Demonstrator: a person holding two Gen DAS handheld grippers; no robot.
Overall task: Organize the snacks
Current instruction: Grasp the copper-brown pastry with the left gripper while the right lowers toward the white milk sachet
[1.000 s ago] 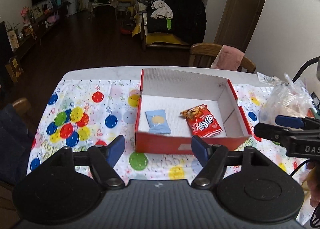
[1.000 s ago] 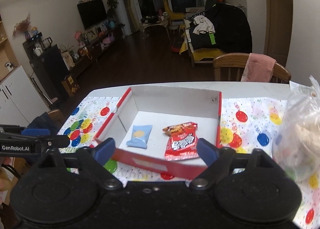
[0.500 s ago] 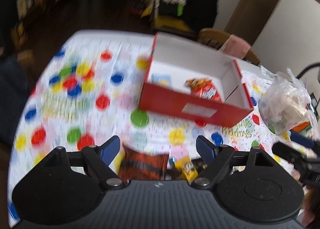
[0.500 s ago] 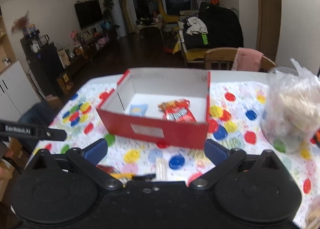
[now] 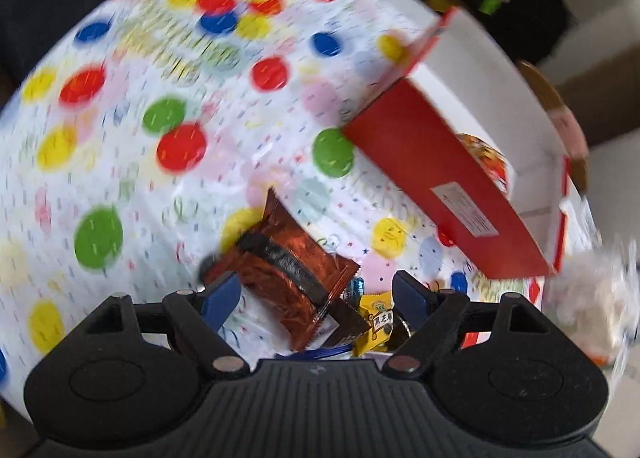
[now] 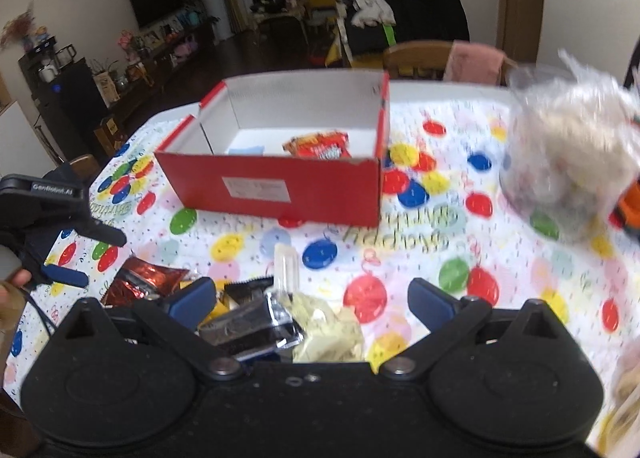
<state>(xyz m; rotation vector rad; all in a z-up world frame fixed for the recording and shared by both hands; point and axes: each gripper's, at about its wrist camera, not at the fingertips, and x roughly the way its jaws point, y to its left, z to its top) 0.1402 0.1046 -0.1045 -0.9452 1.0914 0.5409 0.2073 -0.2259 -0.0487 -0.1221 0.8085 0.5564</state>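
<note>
A red cardboard box (image 6: 280,185) with white inside stands on the table; it also shows in the left wrist view (image 5: 440,193). Inside lie a red snack packet (image 6: 320,145) and a light blue packet (image 6: 248,149). My left gripper (image 5: 316,294) is open, tilted down over a brown foil snack packet (image 5: 288,270) and a yellow candy (image 5: 376,326). My right gripper (image 6: 308,298) is open above a loose pile: a dark packet (image 6: 248,322), a pale yellow packet (image 6: 328,330), a clear wrapper (image 6: 286,270). The left gripper shows at the right wrist view's left edge (image 6: 64,254).
A dotted party tablecloth (image 6: 420,250) covers the table. A clear plastic bag of pale snacks (image 6: 568,149) sits at the right. A wooden chair with a pink cloth (image 6: 472,57) stands behind the table. The living room lies beyond.
Both grippers pulled back from the box toward the near table edge and tipped down. The left one swung over the brown packet; the snack pile came into view.
</note>
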